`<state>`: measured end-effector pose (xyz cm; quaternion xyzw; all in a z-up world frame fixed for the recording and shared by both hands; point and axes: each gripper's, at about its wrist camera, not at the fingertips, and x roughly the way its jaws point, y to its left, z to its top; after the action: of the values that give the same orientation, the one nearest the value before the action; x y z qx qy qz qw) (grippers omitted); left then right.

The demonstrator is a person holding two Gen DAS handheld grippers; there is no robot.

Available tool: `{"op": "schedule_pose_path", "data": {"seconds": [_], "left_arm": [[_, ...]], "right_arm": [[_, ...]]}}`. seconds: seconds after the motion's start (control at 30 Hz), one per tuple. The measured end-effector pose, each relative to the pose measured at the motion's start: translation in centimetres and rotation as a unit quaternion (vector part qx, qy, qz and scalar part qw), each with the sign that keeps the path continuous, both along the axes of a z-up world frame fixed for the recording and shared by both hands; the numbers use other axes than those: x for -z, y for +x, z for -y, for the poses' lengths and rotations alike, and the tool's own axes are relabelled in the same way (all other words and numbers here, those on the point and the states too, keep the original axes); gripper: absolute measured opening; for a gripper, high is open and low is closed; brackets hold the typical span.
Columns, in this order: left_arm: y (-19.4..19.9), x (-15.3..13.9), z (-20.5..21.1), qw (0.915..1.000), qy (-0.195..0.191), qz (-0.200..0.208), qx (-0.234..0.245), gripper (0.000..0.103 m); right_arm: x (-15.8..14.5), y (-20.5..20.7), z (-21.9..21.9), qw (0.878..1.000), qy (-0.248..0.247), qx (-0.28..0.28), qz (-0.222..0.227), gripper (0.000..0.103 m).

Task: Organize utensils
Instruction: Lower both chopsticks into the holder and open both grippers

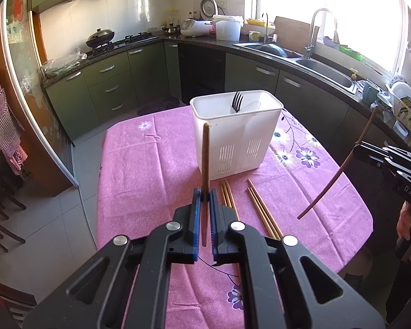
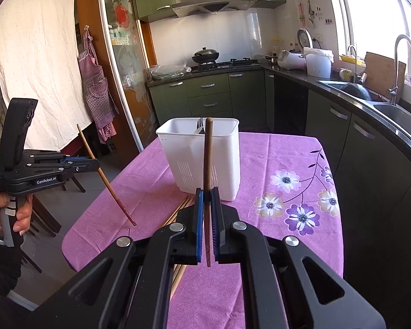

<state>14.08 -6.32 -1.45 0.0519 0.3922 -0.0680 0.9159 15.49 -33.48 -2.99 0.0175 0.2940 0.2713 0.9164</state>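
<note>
My left gripper (image 1: 205, 195) is shut on a brown chopstick (image 1: 205, 164) that stands nearly upright above the pink tablecloth. My right gripper (image 2: 207, 195) is shut on a darker brown chopstick (image 2: 207, 159), also upright. Each gripper shows from the side in the other view: the right gripper (image 1: 356, 148) with its chopstick (image 1: 339, 170) slanting down, the left gripper (image 2: 97, 164) with its chopstick (image 2: 106, 181). A white utensil holder (image 1: 233, 139) stands just beyond both, with a black fork (image 1: 237, 101) and a white spoon inside. Several loose chopsticks (image 1: 257, 208) lie on the cloth in front of the holder.
The table (image 1: 139, 170) wears a pink flowered cloth and its edges drop to a grey tiled floor. Green kitchen cabinets, a stove with a wok (image 1: 100, 37) and a steel sink (image 1: 326, 71) ring the room. A hand (image 2: 2, 213) grips the left tool's handle.
</note>
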Motion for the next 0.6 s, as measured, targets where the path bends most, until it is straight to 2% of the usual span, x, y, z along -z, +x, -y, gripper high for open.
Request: {"op": "schedule_pose_path", "data": {"seconds": [0.17, 0.33, 0.47, 0.6], "left_arm": [[1.0, -1.6, 0.6, 0.9999, 0.000, 0.004, 0.010, 0.006], [2.4, -4.7, 1.4, 0.9996, -0.009, 0.013, 0.024, 0.006], [3.7, -8.5, 1.7, 0.9984, -0.026, 0.044, 0.024, 0.006], [4.8, -12.3, 2.0, 0.9943, -0.041, 0.097, 0.018, 0.006]], "right_arm": [[-2.4, 1.3, -0.5, 1.000, 0.012, -0.007, 0.014, 0.006], [-6.5, 3.0, -1.0, 0.999, 0.028, -0.016, 0.037, 0.006], [-10.6, 4.7, -1.1, 0.996, 0.052, -0.015, 0.066, 0.006], [-14.0, 6.8, -1.4, 0.993, 0.066, -0.002, 0.100, 0.006]]}}
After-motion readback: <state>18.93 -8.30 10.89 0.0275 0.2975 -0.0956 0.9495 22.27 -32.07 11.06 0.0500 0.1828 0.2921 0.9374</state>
